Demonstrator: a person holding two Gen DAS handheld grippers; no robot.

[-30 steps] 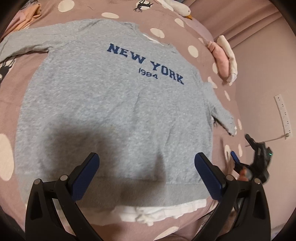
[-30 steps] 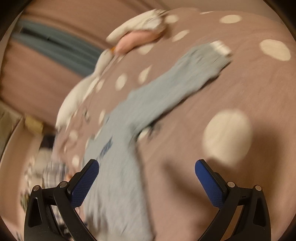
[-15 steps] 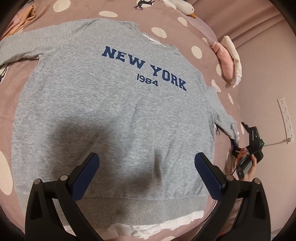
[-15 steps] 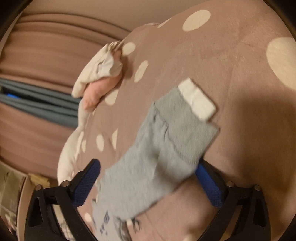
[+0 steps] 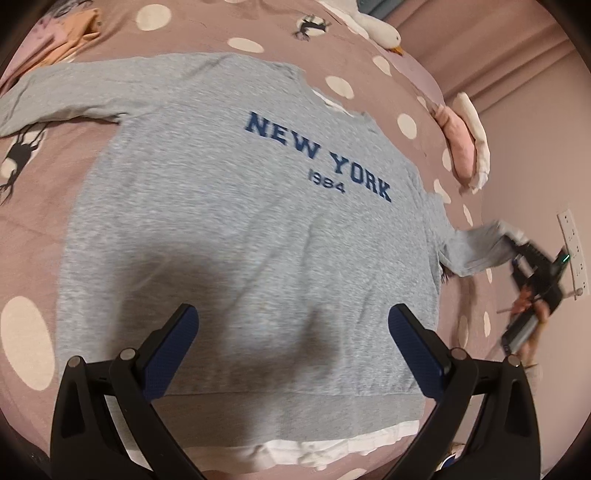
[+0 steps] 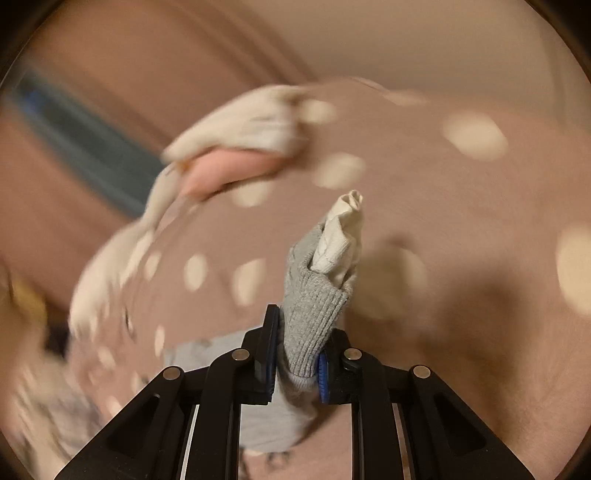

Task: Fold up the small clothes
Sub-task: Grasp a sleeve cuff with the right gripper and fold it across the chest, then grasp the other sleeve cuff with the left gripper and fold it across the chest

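Right gripper (image 6: 295, 363) fingers closing, clamped on sleeve cuff (image 6: 314, 306) of grey sweatshirt (image 5: 236, 236), which lies flat on the bed (image 5: 33, 229). Left gripper (image 5: 291, 347) fingers apart, empty, over hem. Risk: shallow pinch slips; sleeve drags body askew.

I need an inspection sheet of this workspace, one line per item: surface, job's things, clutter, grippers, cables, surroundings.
Surface: pink bedspread with cream dots and dark animal prints.
Job's things: grey sweatshirt lies flat, print facing up; white hem shows at the near edge; its sleeve cuff is lifted off the bed.
Clutter: pink and white cloth, orange cloth, white goose toy.
Grippers: left gripper open above the hem; right gripper closing its jaws on the cuff.
Cables: thin lead at the socket strip.
Surroundings: pink wall; the right view is blurred.
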